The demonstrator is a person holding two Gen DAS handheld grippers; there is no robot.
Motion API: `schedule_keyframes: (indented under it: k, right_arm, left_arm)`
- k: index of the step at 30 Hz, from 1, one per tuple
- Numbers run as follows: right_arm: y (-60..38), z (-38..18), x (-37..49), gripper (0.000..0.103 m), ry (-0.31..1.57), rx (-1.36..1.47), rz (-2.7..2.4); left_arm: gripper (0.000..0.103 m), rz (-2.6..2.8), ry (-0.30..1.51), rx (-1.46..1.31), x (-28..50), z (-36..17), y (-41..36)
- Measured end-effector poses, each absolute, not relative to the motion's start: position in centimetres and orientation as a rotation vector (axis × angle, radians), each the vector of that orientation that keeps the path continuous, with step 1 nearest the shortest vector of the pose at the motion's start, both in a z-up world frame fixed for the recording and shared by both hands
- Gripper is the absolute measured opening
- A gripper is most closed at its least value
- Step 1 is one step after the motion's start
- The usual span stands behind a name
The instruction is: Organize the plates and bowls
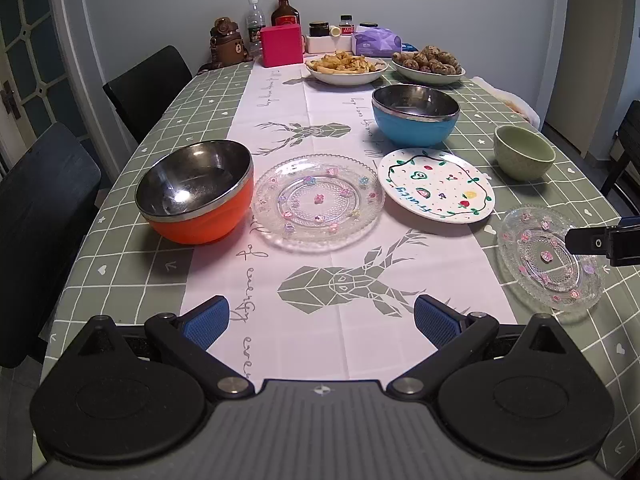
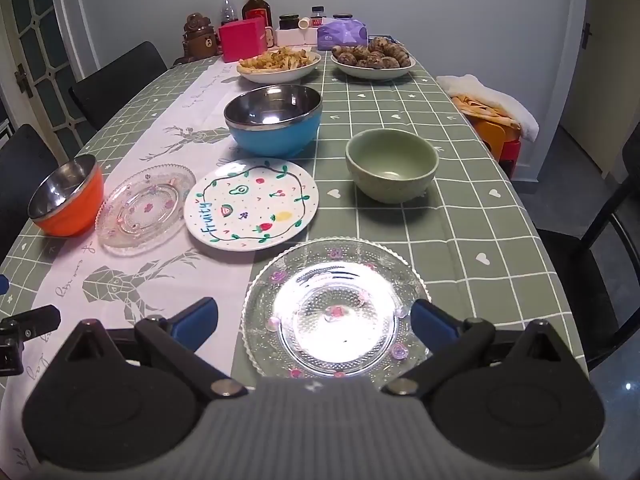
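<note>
My left gripper (image 1: 322, 318) is open and empty above the white runner, near the table's front edge. An orange steel bowl (image 1: 196, 196) and a glass plate (image 1: 318, 202) lie ahead of it. A white painted "Fruity" plate (image 1: 436, 186), a blue steel bowl (image 1: 416, 114) and a green bowl (image 1: 524, 152) lie further right. My right gripper (image 2: 314, 320) is open, its fingers either side of a second glass plate (image 2: 336, 308), which rests on the table. That plate also shows in the left wrist view (image 1: 550, 258).
Two dishes of food (image 1: 346, 66) and bottles, jars and a pink box (image 1: 282, 44) stand at the far end. Dark chairs (image 1: 40, 216) stand along the left side and a chair (image 2: 592, 280) on the right. A cloth-covered stool (image 2: 492, 108) is at far right.
</note>
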State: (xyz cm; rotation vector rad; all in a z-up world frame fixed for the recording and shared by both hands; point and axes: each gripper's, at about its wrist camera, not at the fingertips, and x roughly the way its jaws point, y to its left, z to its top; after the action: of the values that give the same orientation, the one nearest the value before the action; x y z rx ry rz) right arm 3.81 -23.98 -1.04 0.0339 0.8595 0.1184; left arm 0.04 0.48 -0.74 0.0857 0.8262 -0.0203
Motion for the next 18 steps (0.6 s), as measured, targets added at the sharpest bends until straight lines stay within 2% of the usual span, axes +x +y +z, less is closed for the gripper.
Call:
schedule_keyframes:
  k: [18]
  right_arm:
    - [-23.95, -1.00, 3.81, 0.101, 0.862, 0.033, 0.117]
  left_arm:
    - [0.103, -0.021, 0.823, 0.092, 0.06, -0.77, 0.35]
